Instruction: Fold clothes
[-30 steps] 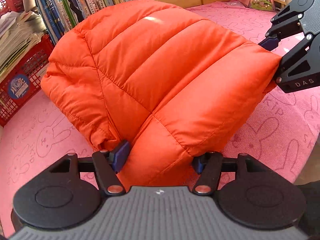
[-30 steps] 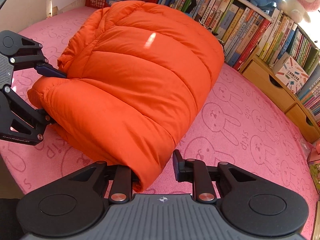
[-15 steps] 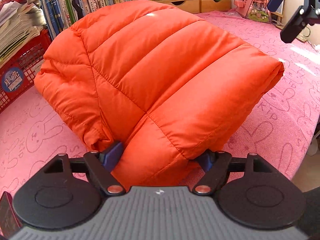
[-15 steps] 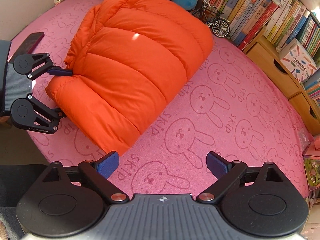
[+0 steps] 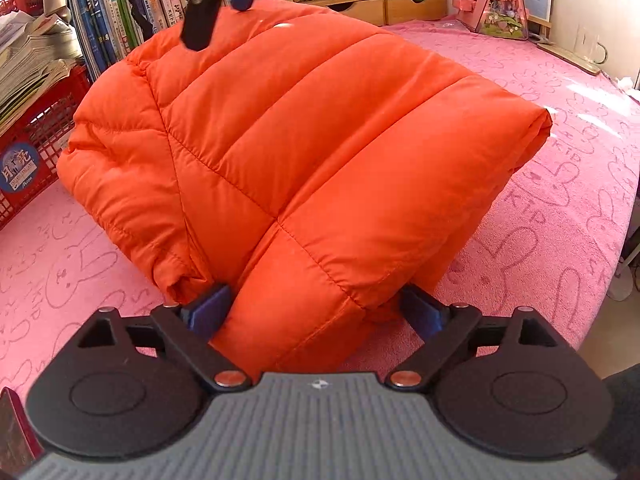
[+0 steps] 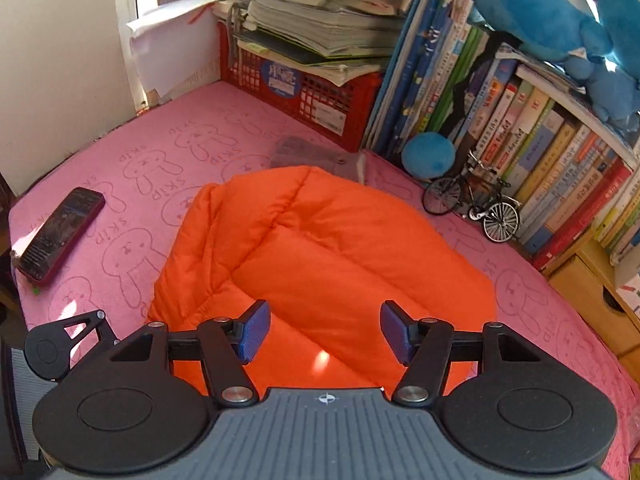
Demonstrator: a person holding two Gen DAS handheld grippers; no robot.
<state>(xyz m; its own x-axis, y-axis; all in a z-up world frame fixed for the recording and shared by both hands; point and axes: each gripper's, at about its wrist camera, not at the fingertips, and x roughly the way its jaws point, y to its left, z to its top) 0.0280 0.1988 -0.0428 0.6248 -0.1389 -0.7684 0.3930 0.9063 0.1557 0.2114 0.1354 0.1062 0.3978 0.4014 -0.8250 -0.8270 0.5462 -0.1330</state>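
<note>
Orange puffer jacket (image 5: pixel 312 152) folded in bundle on pink bunny-print mat (image 5: pixel 560 208). Left gripper (image 5: pixel 316 310) at jacket's near corner, jaws opening wide, corner between pads, not pinched. Right gripper (image 6: pixel 324 330) above jacket's far end, jaws closing, nothing between. Phone (image 6: pixel 60 236) left of jacket.

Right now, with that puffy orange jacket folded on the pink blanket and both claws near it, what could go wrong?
1. The puffy orange quilted jacket looks springy. The left claw is opening with the jacket's near edge between its pads, so the fold may puff apart.
2. The right claw hangs above the bundle, closing on nothing; coming down, it might snag a layer and drag it.
3. A shove could push the jacket into the small model bicycle close beside it.
</note>
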